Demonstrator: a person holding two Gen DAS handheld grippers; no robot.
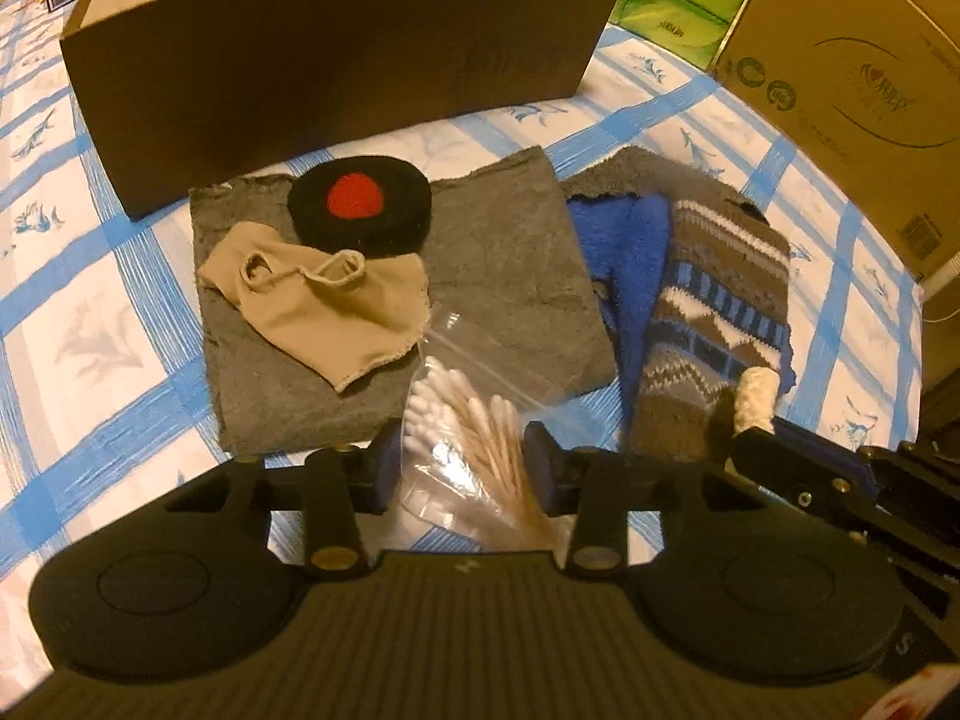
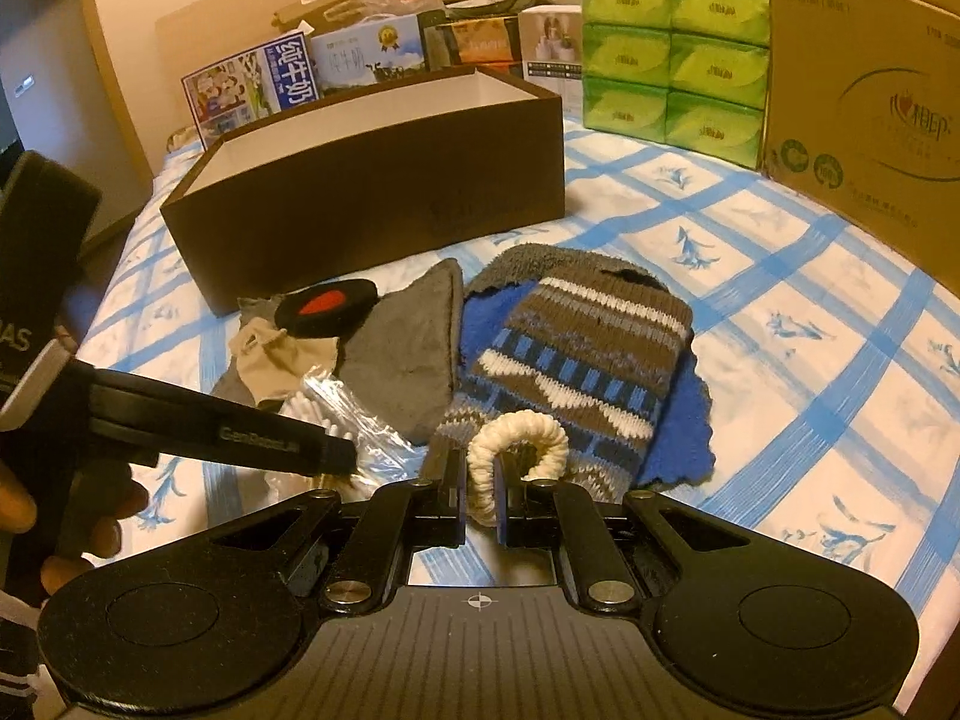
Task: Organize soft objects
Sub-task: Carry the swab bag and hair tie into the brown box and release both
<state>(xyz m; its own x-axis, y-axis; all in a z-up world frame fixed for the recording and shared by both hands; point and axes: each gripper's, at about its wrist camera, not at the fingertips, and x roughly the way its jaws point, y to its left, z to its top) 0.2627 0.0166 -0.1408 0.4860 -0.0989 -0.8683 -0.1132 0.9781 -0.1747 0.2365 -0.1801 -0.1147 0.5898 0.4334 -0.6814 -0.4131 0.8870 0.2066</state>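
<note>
My left gripper (image 1: 462,468) straddles a clear bag of cotton swabs (image 1: 462,414), its pads against the bag's sides. In the right wrist view it (image 2: 345,456) reaches in from the left over that bag (image 2: 360,414). My right gripper (image 2: 482,504) is shut on a cream braided ring (image 2: 522,426), held over a brown, white and blue knitted sock (image 2: 576,348). A grey cloth (image 1: 510,276) carries a beige fabric piece (image 1: 336,312) and a black round pad with a red centre (image 1: 360,204). Blue fleece (image 1: 630,258) lies beside the sock (image 1: 720,300). An open brown box (image 2: 372,204) stands behind.
Everything lies on a blue-checked bedsheet (image 2: 780,300). Green tissue packs (image 2: 672,48) and a large cardboard carton (image 2: 864,108) stand at the back right. Printed cartons (image 2: 252,90) are stacked behind the brown box. A person's hand (image 2: 24,504) is at the left edge.
</note>
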